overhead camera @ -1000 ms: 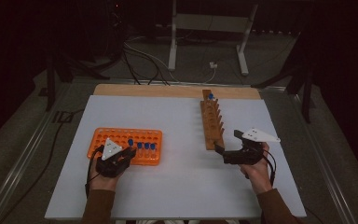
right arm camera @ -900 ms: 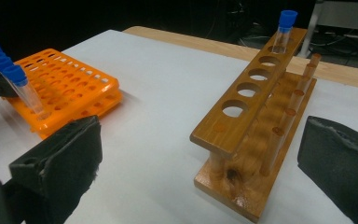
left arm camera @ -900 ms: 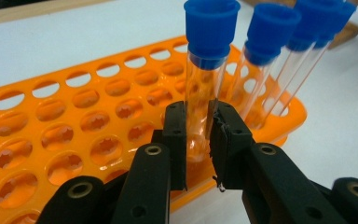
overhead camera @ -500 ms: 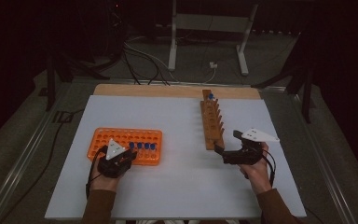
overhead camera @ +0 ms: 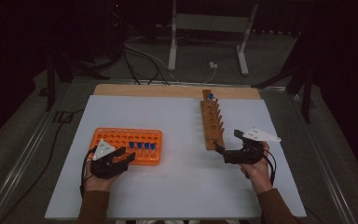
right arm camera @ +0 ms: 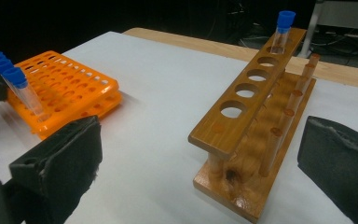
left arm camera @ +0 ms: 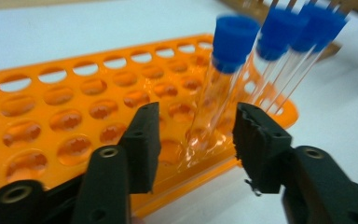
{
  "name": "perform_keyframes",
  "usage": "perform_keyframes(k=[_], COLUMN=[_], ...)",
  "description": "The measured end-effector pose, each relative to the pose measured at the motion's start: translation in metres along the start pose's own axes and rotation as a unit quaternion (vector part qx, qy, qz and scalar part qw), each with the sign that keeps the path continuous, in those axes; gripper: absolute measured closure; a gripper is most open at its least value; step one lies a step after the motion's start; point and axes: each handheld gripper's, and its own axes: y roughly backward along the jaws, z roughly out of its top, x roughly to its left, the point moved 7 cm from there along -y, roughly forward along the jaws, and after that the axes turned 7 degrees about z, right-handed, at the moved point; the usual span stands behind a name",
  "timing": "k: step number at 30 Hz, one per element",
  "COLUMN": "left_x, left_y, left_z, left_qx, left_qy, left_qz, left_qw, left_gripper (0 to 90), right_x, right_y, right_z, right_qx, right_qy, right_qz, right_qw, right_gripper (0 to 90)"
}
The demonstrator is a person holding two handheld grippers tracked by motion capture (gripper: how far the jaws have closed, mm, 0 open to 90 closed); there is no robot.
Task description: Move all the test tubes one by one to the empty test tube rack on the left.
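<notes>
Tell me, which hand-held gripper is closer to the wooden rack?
The right hand-held gripper. Its open jaws sit just off the near end of the wooden rack, while the left hand-held gripper is across the table at the orange rack.

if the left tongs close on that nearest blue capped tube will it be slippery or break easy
The tube looks like thin clear plastic or glass, so probably light, smooth, and apt to slip or crack under a hard squeeze. It leans in the orange rack, so it likely sits loose and lifts out easily. The left tongs stand open around it.
</notes>
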Motion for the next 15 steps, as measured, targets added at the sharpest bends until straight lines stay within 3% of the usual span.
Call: perform_keyframes(k=[2,5,13,15], left_x=[0.001,0.003,0.005,0.005], left_y=[0.003,0.007,0.015,0.017], left_z=[0.002,0.006,0.013,0.015], left_qx=[-0.012,-0.03,-0.06,-0.067], left_qy=[0.012,0.021,0.021,0.021], left_qz=[-0.006,0.001,0.027,0.029], left_qw=[0.9998,0.9993,0.9976,0.9971], left_gripper=[40.7,29.5,2.9,1.0], right_x=[0.0,-0.001,-0.005,-0.006], right_y=[0.0,0.0,0.001,-0.001], right_z=[0.001,0.003,0.015,0.017], right_qx=[-0.001,-0.002,-0.008,-0.004], right_qy=[0.001,0.002,0.006,0.007], right_qz=[0.0,0.001,0.003,0.002], right_qw=[1.0,1.0,0.9999,1.0], right_gripper=[0.0,0.0,0.0,0.0])
